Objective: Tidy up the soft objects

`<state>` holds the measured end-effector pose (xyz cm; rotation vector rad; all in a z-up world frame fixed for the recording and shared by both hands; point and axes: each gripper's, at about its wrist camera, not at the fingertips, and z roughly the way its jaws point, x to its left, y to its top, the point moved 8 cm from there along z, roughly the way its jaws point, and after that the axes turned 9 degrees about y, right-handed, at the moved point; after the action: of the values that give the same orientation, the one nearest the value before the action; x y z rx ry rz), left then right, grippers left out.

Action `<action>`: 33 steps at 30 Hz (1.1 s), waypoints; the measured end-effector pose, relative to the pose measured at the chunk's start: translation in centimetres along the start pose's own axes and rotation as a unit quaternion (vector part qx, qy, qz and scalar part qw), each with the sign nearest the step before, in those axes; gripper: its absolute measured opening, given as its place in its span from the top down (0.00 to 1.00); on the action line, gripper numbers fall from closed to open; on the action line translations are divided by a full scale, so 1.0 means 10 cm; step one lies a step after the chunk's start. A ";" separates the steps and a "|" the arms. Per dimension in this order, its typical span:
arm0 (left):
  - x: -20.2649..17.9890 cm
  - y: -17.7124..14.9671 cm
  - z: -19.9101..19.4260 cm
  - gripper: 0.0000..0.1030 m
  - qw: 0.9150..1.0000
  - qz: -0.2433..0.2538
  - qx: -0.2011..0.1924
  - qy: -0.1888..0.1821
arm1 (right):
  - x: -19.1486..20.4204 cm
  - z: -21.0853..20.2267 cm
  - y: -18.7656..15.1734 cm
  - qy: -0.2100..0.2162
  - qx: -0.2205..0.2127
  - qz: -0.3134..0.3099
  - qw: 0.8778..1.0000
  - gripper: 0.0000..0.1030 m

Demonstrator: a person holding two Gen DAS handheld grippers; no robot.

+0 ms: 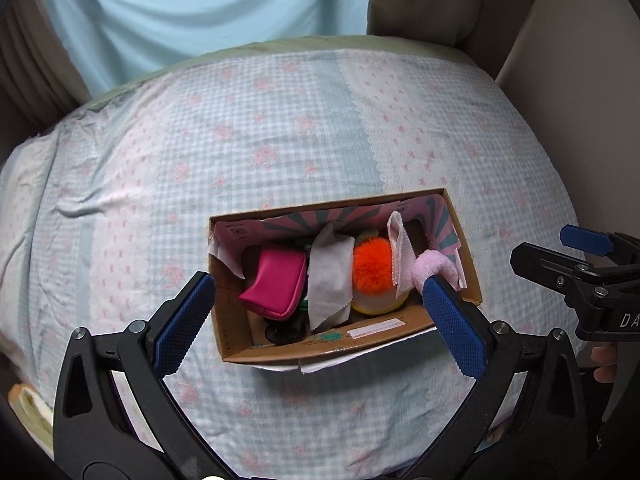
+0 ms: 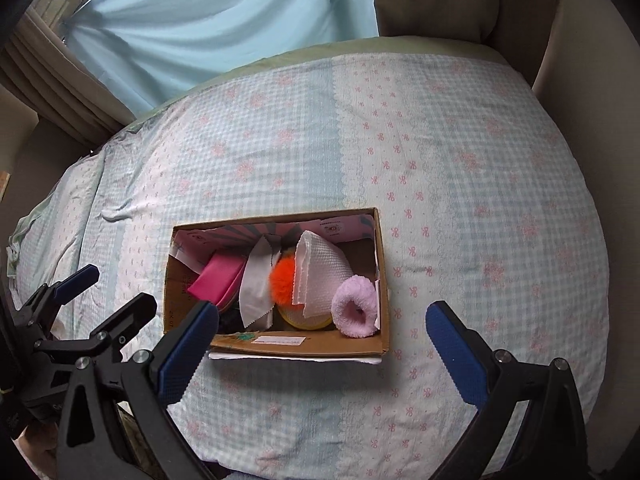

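Observation:
A cardboard box [image 1: 236,332] [image 2: 384,320] sits on the bed. Inside lie a magenta pouch [image 1: 274,284] [image 2: 218,276], a grey cloth [image 1: 330,276] [image 2: 256,292], an orange pompom [image 1: 372,266] [image 2: 282,276], a white waffle cloth [image 1: 402,256] [image 2: 322,276] and a pink fluffy scrunchie [image 1: 436,266] [image 2: 356,308]. My left gripper [image 1: 320,320] hovers open above the box's near side, empty. My right gripper [image 2: 320,336] is open too, just in front of the box, holding nothing. Each gripper also shows in the other's view: the right gripper [image 1: 560,256] and the left gripper [image 2: 108,292].
The bed cover [image 1: 280,140] [image 2: 460,180] is light blue check with pink bows and spreads widely around the box. A pale blue curtain [image 1: 200,12] [image 2: 224,20] hangs behind, with a beige wall [image 2: 460,0] beside it. A fingertip [image 1: 604,364] shows at the right edge.

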<state>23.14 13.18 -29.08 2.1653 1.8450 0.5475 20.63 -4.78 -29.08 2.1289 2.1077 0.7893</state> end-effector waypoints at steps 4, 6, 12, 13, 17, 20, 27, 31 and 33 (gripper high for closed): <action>0.05 0.13 -0.61 0.00 0.998 -0.035 -0.046 0.021 | 0.08 -0.69 0.12 -0.030 -0.056 -0.044 0.997 0.00; 0.10 0.20 -0.97 0.00 0.995 -0.057 -0.080 0.033 | 0.12 -1.03 0.16 -0.039 -0.086 -0.058 0.994 0.00; 0.19 0.29 -1.95 0.00 0.979 -0.105 -0.171 0.029 | 0.25 -1.90 0.19 -0.059 -0.166 -0.088 0.980 0.00; 0.19 0.29 -2.08 0.00 0.977 -0.105 -0.183 0.033 | 0.26 -2.02 0.18 -0.062 -0.179 -0.090 0.978 0.00; 0.13 0.24 -2.51 0.00 0.969 -0.101 -0.223 0.044 | 0.32 -2.35 0.12 -0.070 -0.214 -0.098 0.969 0.00; 0.06 0.20 -2.73 0.00 0.965 -0.104 -0.238 0.043 | 0.33 -2.47 0.05 -0.070 -0.229 -0.100 0.966 0.00; -0.09 0.05 -3.02 0.00 0.956 -0.109 -0.266 0.049 | 0.29 -2.63 -0.06 -0.075 -0.256 -0.101 0.959 0.00; -0.14 -0.01 -3.08 0.00 0.956 -0.111 -0.268 0.050 | 0.27 -2.67 -0.09 -0.075 -0.257 -0.100 0.958 0.00; -0.16 -0.03 -3.10 0.00 0.955 -0.110 -0.270 0.053 | 0.26 -2.68 -0.10 -0.073 -0.259 -0.098 0.958 0.00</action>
<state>9.30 9.88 -1.53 1.5801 1.6982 0.9943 9.35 -10.69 -5.30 1.6259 1.7535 0.9885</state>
